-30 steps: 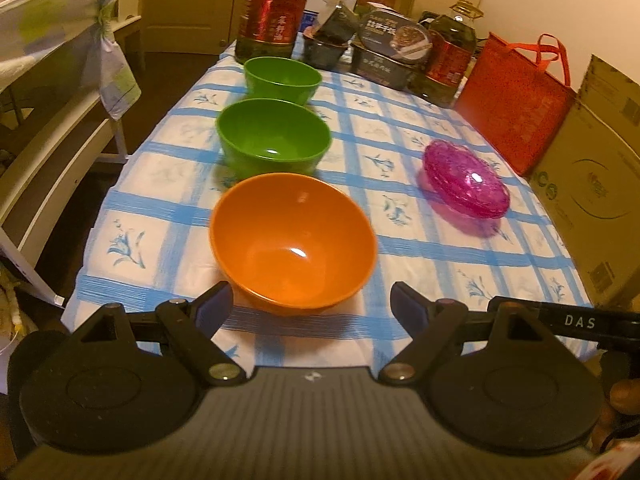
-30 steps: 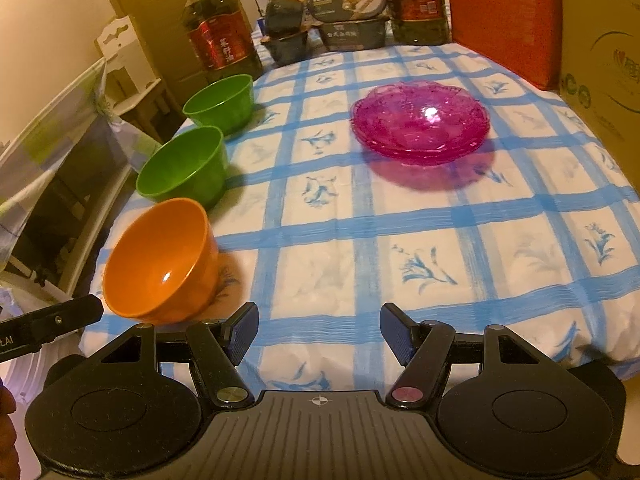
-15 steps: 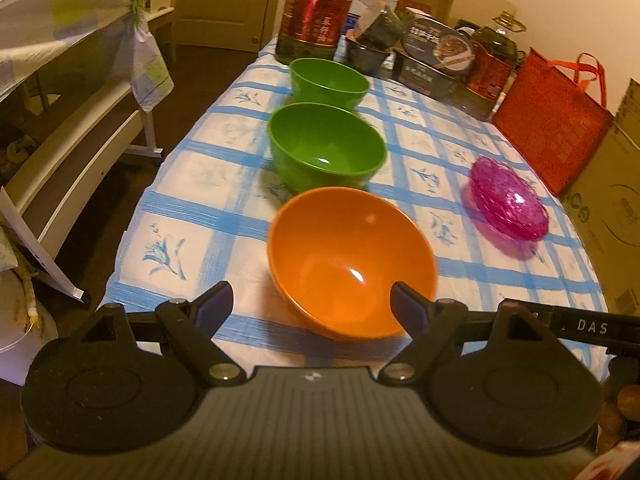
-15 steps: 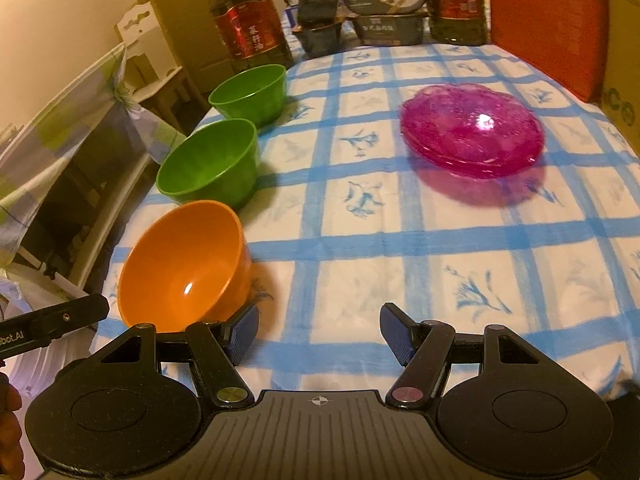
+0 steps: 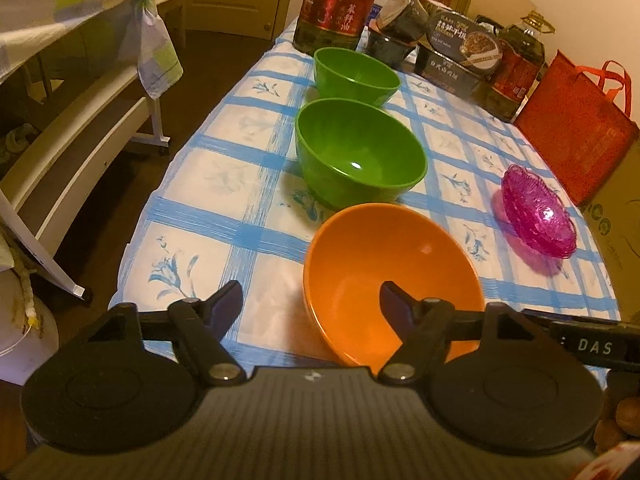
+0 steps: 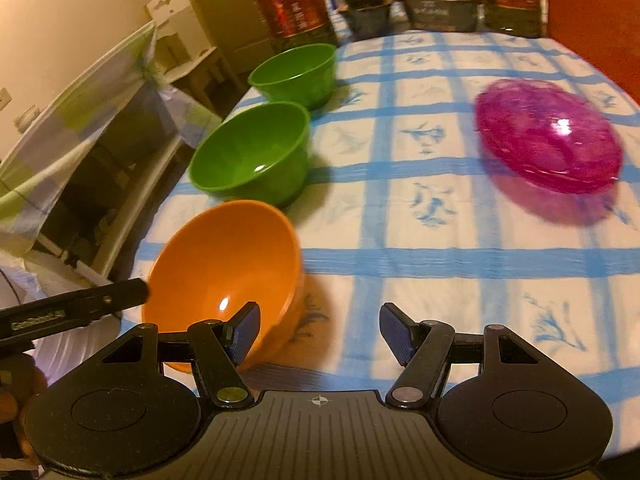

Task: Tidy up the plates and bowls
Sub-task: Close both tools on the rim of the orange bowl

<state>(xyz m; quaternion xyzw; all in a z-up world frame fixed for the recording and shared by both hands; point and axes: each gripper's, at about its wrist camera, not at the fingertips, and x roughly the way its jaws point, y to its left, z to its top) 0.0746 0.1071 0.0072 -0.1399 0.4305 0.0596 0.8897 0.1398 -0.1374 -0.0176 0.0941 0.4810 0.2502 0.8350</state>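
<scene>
Orange bowl sits nearest on the tabletop, two green bowls lined up beyond; the left gripper, jaws apart, straddles its left rim. From the right wrist, the right gripper brackets its right wall, jaws apart, probably to steady it.

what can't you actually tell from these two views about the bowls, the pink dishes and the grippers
- Pink dishes: motion blur in the right wrist view, small and edge-on in the left wrist view; how many are stacked is unclear.
- Orange bowl: near rim hidden behind the open left gripper, so contact is unclear.
- Same bowl, right wrist view: the open right gripper overlaps its lower edge.
- Labels on the back boxes: too small to read.
</scene>
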